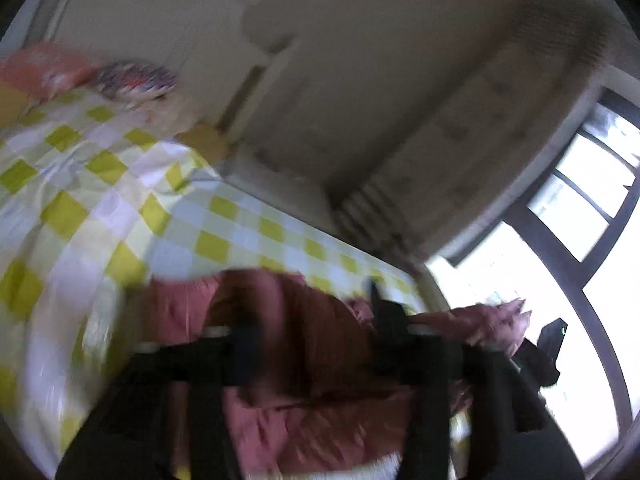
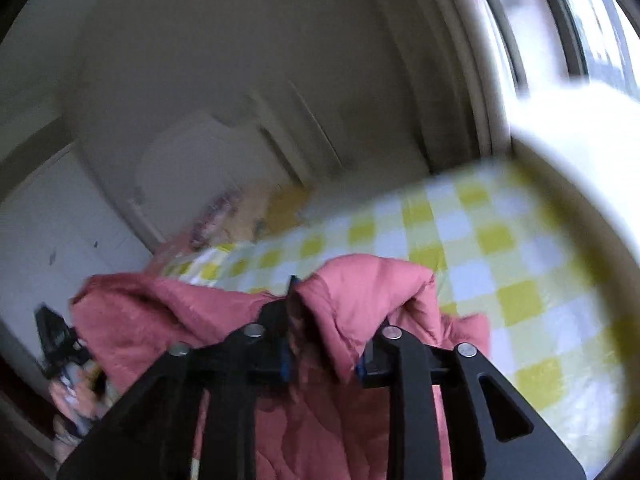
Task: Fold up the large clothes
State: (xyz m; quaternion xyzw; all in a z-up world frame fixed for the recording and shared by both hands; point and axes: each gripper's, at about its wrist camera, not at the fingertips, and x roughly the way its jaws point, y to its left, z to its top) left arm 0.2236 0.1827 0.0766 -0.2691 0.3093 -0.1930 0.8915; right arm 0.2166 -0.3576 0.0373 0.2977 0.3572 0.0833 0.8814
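Observation:
A pink quilted jacket (image 1: 276, 432) hangs bunched above a bed with a yellow-and-white checked cover (image 1: 200, 220). The left wrist view is badly blurred. In it my left gripper (image 1: 318, 332) has its fingers wide apart, and a dark fold of the jacket bulges loosely between them. In the right wrist view the jacket (image 2: 360, 292) rises in a peak over the checked cover (image 2: 500, 240). My right gripper (image 2: 326, 332) is narrowed on a thick fold of it, which drapes down between the fingers.
Pillows (image 1: 132, 80) lie at the head of the bed against a pale wall. A bright window (image 1: 580, 220) with dark frames runs along the bed's far side. A black device (image 2: 54, 340) shows at the jacket's left end.

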